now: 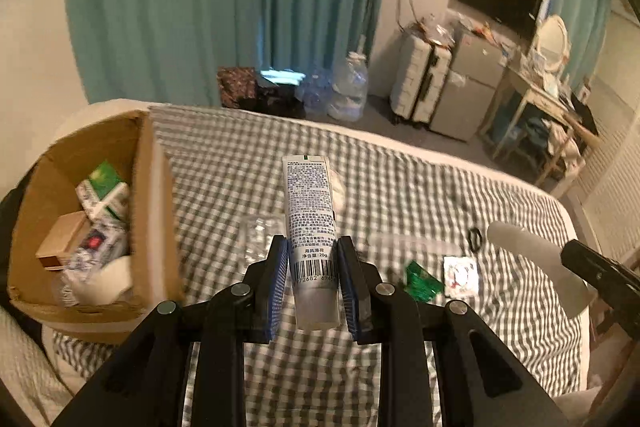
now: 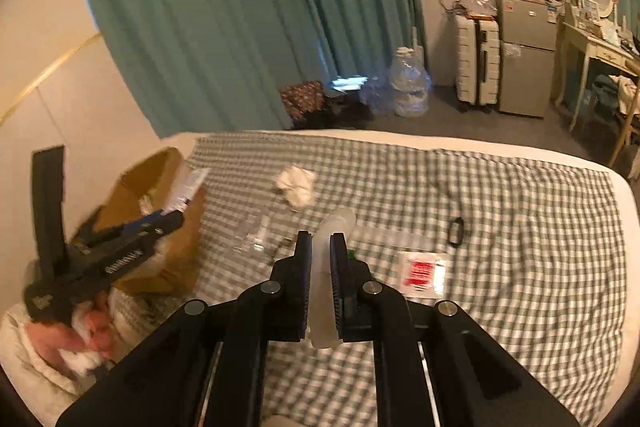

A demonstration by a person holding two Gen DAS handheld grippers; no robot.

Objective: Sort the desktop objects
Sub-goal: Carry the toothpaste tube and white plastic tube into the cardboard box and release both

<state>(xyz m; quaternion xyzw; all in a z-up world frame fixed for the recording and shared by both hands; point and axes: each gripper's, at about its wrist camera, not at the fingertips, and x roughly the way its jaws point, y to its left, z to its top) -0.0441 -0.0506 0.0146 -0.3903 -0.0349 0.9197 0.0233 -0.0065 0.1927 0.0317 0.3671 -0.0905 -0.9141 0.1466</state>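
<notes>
My left gripper (image 1: 313, 247) is shut on a white and grey tube (image 1: 308, 203) with a barcode, held clear of the checked bed cover (image 1: 420, 183). An open cardboard box (image 1: 154, 195) with several packets inside stands to its left. In the right wrist view the left gripper (image 2: 176, 219) holds the tube (image 2: 192, 185) at the box (image 2: 176, 255). My right gripper (image 2: 320, 239) is shut on a translucent white plastic piece (image 2: 340, 221). The left wrist view shows that piece (image 1: 528, 251) sticking out of the right gripper (image 1: 570, 255) at the far right.
On the checked cover (image 2: 500, 195) lie a crumpled tissue (image 2: 296, 185), clear wrappers (image 2: 252, 235), a black ring (image 2: 456, 231), a red-and-white sachet (image 2: 424, 271) and a green wrapper (image 1: 422, 281). A hand and sleeve (image 2: 80, 339) are at lower left. Curtains, luggage and a desk stand beyond.
</notes>
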